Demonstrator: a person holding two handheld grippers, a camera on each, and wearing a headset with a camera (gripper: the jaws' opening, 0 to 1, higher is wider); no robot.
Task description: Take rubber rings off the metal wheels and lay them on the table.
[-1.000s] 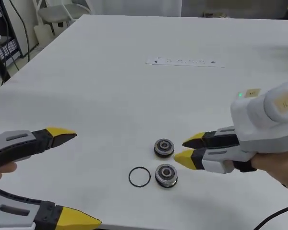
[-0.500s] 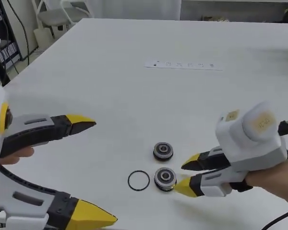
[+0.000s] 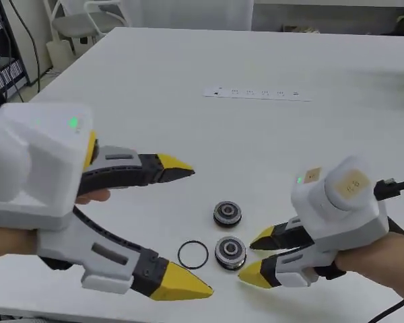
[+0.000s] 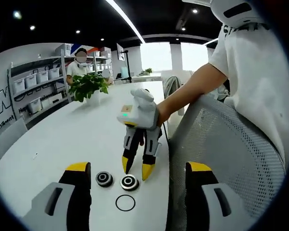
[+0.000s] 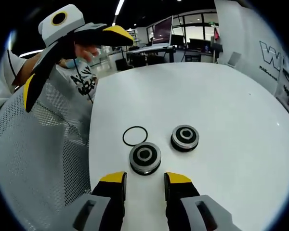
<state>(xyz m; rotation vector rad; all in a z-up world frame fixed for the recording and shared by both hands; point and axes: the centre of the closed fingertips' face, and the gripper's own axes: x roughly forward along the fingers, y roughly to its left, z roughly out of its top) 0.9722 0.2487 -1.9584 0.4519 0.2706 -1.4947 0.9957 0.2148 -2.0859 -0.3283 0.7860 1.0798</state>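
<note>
On the white table (image 3: 269,148), toward its near edge: two metal wheels, one loose rubber ring (image 3: 193,255), two grippers. Item one, the far wheel (image 3: 227,213), and item two, the near wheel (image 3: 230,250), lie flat and just apart, both dark at the rim (rubber or not, I cannot tell). The rubber ring lies flat on the table just left of the near wheel, not touching it. The right gripper (image 3: 252,257) has its yellow tips slightly parted, holding nothing, just beside the near wheel. The left gripper (image 3: 196,231) has its jaws spread wide, empty, left of the wheels. A power strip (image 3: 256,93) lies well beyond.
</note>
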